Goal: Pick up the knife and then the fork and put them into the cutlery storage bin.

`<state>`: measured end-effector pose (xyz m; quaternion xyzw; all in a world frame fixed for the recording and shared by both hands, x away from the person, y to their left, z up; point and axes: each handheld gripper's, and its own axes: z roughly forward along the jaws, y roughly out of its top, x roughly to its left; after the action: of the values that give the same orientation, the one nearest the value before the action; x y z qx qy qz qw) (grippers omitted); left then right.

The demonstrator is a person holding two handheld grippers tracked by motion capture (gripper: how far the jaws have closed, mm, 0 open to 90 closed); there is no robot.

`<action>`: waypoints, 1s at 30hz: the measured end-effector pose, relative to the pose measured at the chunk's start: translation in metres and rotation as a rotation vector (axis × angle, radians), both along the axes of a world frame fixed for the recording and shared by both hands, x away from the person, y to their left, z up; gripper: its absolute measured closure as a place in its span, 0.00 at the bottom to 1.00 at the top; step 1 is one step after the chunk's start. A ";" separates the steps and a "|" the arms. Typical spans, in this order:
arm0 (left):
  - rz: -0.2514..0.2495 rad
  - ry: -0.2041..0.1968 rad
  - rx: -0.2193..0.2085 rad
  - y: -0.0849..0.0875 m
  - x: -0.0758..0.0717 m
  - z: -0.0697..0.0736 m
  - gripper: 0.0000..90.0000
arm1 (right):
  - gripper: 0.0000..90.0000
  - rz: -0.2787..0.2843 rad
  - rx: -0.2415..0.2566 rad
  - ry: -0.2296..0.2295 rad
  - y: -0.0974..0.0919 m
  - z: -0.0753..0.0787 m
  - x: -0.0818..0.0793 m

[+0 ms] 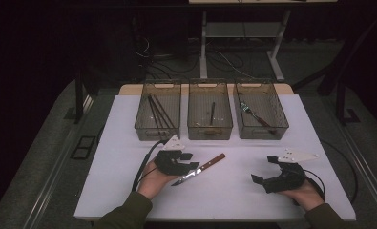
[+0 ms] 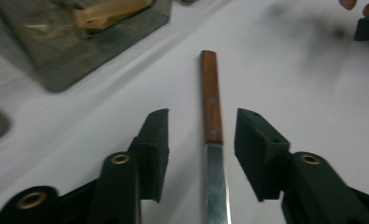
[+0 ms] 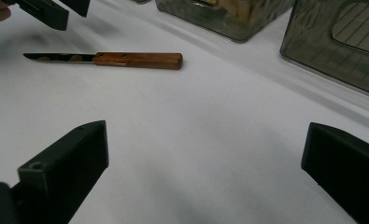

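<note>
High view: the knife (image 1: 199, 169) lies flat on the white counter (image 1: 234, 200), in front of three bins (image 1: 210, 115) that sort utensils by type. The left tool (image 1: 185, 161) is over the knife's blade end, the likely pickup position.

Left gripper view: the left tool (image 2: 201, 149) straddles the knife (image 2: 212, 140) where handle meets blade; its jaws are spread, pads clear of it on both sides.

Right gripper view: the right tool (image 3: 205, 163) stands spread wide and empty, well apart from the knife (image 3: 107, 59), leaving the left tool unobstructed.
</note>
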<state>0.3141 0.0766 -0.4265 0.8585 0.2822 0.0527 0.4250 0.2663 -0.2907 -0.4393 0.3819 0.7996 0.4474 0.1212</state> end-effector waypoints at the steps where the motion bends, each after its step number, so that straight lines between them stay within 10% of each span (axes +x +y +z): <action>1: -0.008 0.003 0.010 -0.004 0.001 -0.001 0.66 | 0.01 -0.002 0.002 0.001 0.000 0.000 0.000; 20: -0.037 0.037 0.132 -0.032 0.003 -0.020 0.83 | 0.01 0.002 0.012 0.003 -0.002 0.001 0.001; 30: -0.062 -0.028 0.160 -0.034 -0.002 -0.022 0.85 | 0.01 0.007 0.010 0.004 -0.001 0.001 0.001</action>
<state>0.3120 0.0426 -0.4484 0.8973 0.2442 0.0739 0.3602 0.2671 -0.2916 -0.4388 0.3806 0.7989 0.4511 0.1158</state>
